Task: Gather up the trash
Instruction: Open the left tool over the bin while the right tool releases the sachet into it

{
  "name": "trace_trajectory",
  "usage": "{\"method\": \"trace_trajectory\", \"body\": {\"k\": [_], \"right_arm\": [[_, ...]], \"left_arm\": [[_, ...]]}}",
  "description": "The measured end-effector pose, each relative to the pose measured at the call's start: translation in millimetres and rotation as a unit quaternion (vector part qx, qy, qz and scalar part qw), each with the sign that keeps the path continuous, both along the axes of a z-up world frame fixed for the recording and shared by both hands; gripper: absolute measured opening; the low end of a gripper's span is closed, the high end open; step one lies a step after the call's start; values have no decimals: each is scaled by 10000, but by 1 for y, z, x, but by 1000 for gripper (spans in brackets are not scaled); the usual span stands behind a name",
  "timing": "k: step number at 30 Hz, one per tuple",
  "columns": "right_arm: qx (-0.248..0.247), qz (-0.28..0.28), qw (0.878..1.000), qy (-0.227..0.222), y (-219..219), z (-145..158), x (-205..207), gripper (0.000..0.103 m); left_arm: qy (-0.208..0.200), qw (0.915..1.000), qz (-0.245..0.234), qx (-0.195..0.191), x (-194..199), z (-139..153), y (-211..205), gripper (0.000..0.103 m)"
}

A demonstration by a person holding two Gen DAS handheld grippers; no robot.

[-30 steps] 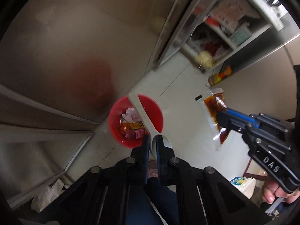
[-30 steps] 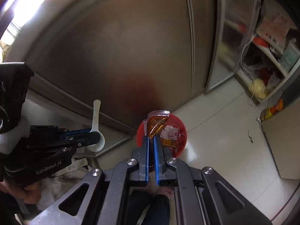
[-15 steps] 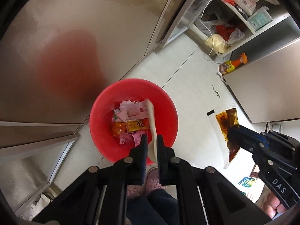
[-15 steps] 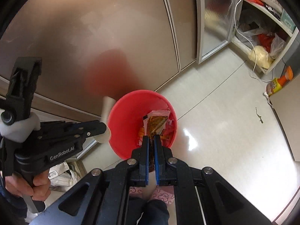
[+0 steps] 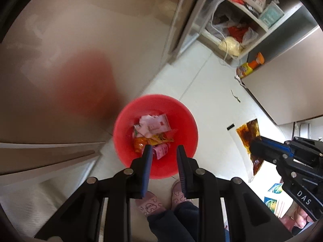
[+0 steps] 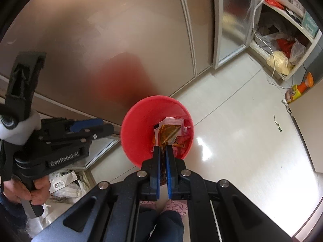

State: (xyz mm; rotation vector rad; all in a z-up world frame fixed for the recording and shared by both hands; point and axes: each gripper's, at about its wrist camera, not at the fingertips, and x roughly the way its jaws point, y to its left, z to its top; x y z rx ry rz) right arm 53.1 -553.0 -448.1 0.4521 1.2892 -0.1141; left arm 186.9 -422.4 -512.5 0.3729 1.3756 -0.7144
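Note:
A red bin (image 5: 155, 109) stands on the pale floor, holding several pink and orange wrappers (image 5: 154, 124). My left gripper (image 5: 164, 151) hovers above the bin's near side, open and empty. My right gripper (image 6: 163, 151) is shut on a clear sauce packet (image 6: 168, 134) stained brown, held over the red bin (image 6: 139, 125). The right gripper (image 5: 252, 146) and its packet (image 5: 249, 131) show at the right of the left wrist view, beside the bin. The left gripper (image 6: 112, 128) shows at the left of the right wrist view.
Brown cabinet doors (image 5: 70, 50) rise behind the bin. An open shelf (image 5: 238, 34) with bags stands at the upper right, an orange-capped bottle (image 5: 250, 66) on the floor by it. My slippered feet (image 5: 149, 201) stand just before the bin. White bags (image 6: 64, 183) lie at the lower left.
My left gripper opened and the white plastic spoon it held is gone from its jaws. Both grippers came down closer to the red bin.

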Motion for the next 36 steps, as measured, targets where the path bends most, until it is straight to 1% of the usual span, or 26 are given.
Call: {"method": "trace_trajectory", "body": {"k": [2, 3, 5, 6, 7, 9, 13, 16, 19, 25, 28, 29, 30, 31, 32, 33, 36], "right_arm": [[6, 108, 9999, -51, 3, 3, 2, 4], [24, 156, 9998, -73, 4, 0, 3, 4], [60, 283, 9995, -118, 7, 0, 8, 4], [43, 353, 9993, -137, 10, -1, 10, 4], [35, 432, 9989, -153, 12, -3, 14, 4], [3, 549, 9984, -139, 17, -9, 20, 4], [21, 758, 9970, -129, 21, -20, 29, 4], [44, 935, 9956, -94, 22, -27, 33, 5], [60, 1035, 9946, -6, 21, -30, 37, 5], [76, 1140, 9934, 35, 22, -32, 41, 6], [1, 1137, 9935, 54, 24, -33, 44, 7], [-45, 1135, 9935, 63, 26, -32, 45, 12], [-72, 1137, 9935, 77, 26, -32, 46, 28], [-102, 1132, 9935, 86, 26, -32, 47, 42], [-107, 1120, 9936, 84, 25, -31, 47, 67], [-157, 1091, 9939, 50, 25, -29, 46, 70], [-270, 1030, 9943, 51, 28, -25, 42, 70]], "left_arm": [[-108, 9999, 36, -20, 2, 6, 7, 30], [-159, 9999, 55, -30, 3, 8, 11, 36], [-267, 9996, 105, -38, 4, 9, 18, 41], [-334, 9993, 143, 5, 5, 9, 22, 50], [-378, 9991, 185, 73, 6, 8, 25, 65], [-393, 9989, 196, 191, 9, 5, 29, 79], [-562, 9975, 188, 383, 11, -2, 36, 85], [-657, 9961, 206, 559, 13, -9, 38, 86], [-611, 9963, 252, 554, 17, -14, 42, 87], [-543, 9966, 280, 553, 25, -21, 48, 87], [-535, 9966, 263, 570, 26, -22, 46, 87], [-531, 9966, 257, 569, 26, -21, 46, 87], [-523, 9967, 263, 563, 26, -21, 46, 87], [-521, 9967, 257, 567, 27, -21, 45, 87], [-549, 9964, 255, 595, 25, -20, 44, 87], [-585, 9960, 235, 628, 24, -19, 43, 87], [-609, 9962, 190, 592, 21, -13, 43, 87]]}}
